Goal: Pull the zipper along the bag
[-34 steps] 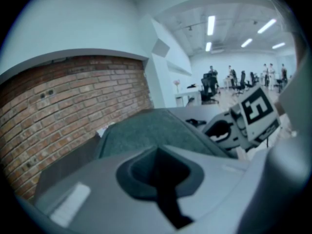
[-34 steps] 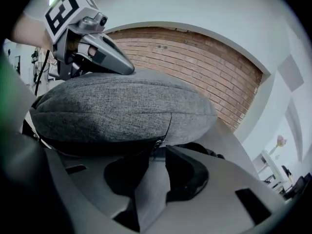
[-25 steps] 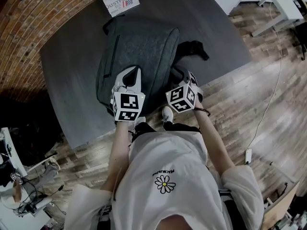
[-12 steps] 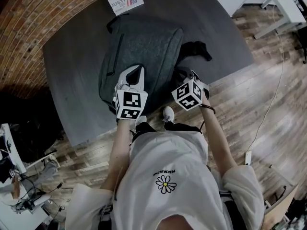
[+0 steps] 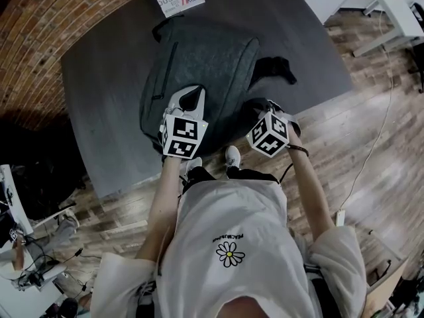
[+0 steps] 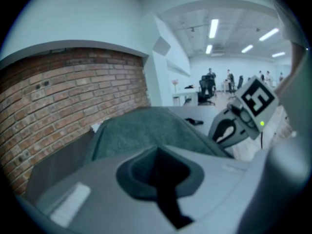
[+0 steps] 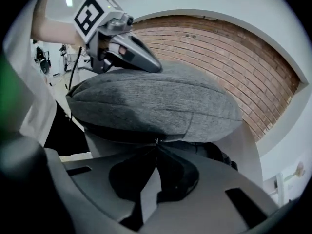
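Right fingers (image 7: 176,172) tight on zipper pull (image 7: 156,140)

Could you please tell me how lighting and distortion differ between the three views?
Head view: dim, dark at the corners, floorboards bowed around the bag. Left gripper view: strong fisheye, soft focus, bluish cast, bright ceiling lights. Right gripper view: sharper, brick wall curved.

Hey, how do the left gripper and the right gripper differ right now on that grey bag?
The left gripper is on top of the grey bag; the right gripper is low at its side edge. The right gripper pinches the small zipper pull at its tips; the left gripper shows nothing between its jaws. Both are shut.
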